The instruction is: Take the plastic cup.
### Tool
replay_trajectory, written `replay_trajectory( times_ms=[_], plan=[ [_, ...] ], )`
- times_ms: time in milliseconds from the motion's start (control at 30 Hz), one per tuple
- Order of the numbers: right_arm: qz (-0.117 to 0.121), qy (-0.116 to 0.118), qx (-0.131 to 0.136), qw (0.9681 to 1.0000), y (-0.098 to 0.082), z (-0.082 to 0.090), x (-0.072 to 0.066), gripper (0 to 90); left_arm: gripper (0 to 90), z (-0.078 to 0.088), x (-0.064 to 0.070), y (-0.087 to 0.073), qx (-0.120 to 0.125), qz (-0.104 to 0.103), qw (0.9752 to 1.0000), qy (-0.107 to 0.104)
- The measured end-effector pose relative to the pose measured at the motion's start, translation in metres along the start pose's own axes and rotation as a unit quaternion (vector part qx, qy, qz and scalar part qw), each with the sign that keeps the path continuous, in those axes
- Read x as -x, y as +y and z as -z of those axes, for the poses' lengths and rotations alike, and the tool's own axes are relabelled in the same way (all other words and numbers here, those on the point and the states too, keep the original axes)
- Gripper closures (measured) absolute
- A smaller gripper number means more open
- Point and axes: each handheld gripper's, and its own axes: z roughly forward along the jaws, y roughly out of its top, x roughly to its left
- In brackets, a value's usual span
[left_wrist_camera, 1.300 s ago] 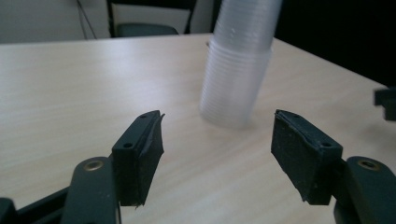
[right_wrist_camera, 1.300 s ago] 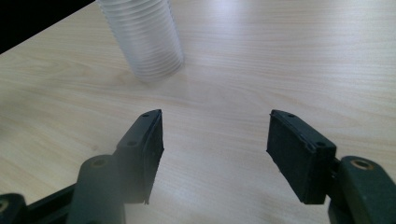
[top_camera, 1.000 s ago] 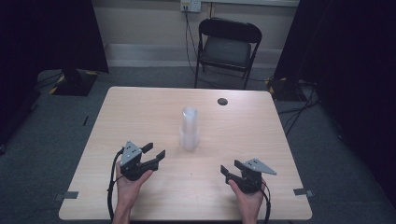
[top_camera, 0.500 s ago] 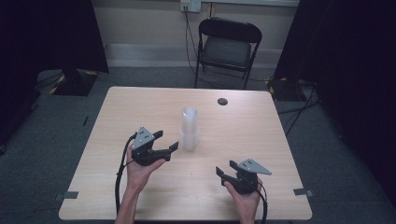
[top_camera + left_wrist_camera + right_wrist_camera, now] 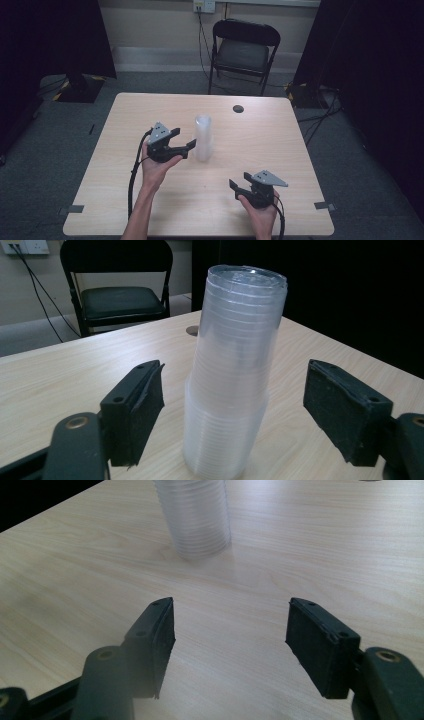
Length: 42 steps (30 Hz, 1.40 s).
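Note:
A tall stack of clear plastic cups stands upside down near the middle of the wooden table. My left gripper is open just left of the stack. In the left gripper view the stack of cups rises between the two spread jaws, touching neither. My right gripper rests open near the table's front right, well apart from the stack. In the right gripper view the stack's base stands far ahead and there is bare wood between the jaws.
A small dark round disc lies on the table's far side. A black folding chair stands behind the table. Black curtains hang at both sides. Tape marks sit at the table's front corners.
My left gripper has moved forward and right, from the front left of the table up to the cup stack. The right gripper has shifted slightly left and stays low.

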Motion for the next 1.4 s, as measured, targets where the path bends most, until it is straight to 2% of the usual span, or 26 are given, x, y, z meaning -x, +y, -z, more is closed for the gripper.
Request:
replay_trajectory(
  times_ms=[67,167,300,467,700,867,933,967,1000,1100,1233,1267,1367,1400],
  plan=[
    [0.002,0.001,-0.001,1.0000,0.000,-0.001,-0.001,35.9,23.8,-0.004,-0.001,0.002,0.000,-0.008,1.0000,0.001],
    [0.003,0.004,0.000,1.0000,0.000,-0.002,-0.002,35.8,24.4,-0.011,-0.002,0.006,-0.004,-0.011,0.9999,-0.008],
    [0.001,0.005,-0.002,1.0000,0.000,-0.002,-0.002,35.8,24.0,-0.016,-0.001,0.012,-0.003,-0.020,0.9998,-0.007],
    [0.000,0.006,-0.002,1.0000,-0.001,-0.003,-0.001,35.8,22.9,-0.025,-0.001,0.020,-0.006,-0.025,0.9995,-0.017],
    [-0.004,0.010,-0.003,0.9999,-0.001,-0.004,-0.001,35.8,23.6,-0.049,0.001,0.027,-0.025,-0.038,0.9987,-0.022],
    [-0.001,0.011,0.002,0.9999,0.001,-0.003,-0.002,35.8,23.7,-0.060,0.000,0.023,-0.034,-0.035,0.9985,-0.023],
    [0.000,0.012,0.002,0.9999,0.001,-0.003,-0.002,35.9,24.4,-0.062,0.001,0.023,-0.036,-0.039,0.9984,-0.019],
    [-0.001,0.013,-0.001,0.9999,0.000,-0.004,-0.001,35.9,25.8,-0.063,0.001,0.022,-0.040,-0.047,0.9978,-0.025],
    [-0.001,0.014,-0.002,0.9999,-0.001,-0.004,-0.001,35.8,25.7,-0.066,0.002,0.021,-0.042,-0.050,0.9977,-0.021],
    [0.000,0.014,-0.003,0.9999,-0.001,-0.005,-0.001,35.8,26.5,-0.071,0.000,0.018,-0.049,-0.041,0.9976,-0.027],
    [0.000,0.014,-0.002,0.9999,-0.001,-0.005,-0.001,35.8,25.3,-0.075,0.000,0.012,-0.059,-0.051,0.9968,-0.013],
    [0.000,0.014,-0.002,0.9999,-0.001,-0.005,-0.001,35.8,25.3,-0.077,0.000,0.010,-0.054,-0.044,0.9974,-0.016],
    [-0.001,0.015,-0.002,0.9999,-0.001,-0.005,-0.001,35.8,24.4,-0.082,-0.001,0.008,-0.060,-0.035,0.9974,-0.018],
    [0.000,0.014,-0.002,0.9999,-0.001,-0.005,-0.001,35.8,23.7,-0.083,-0.001,0.007,-0.061,-0.037,0.9972,-0.020]
  ],
)
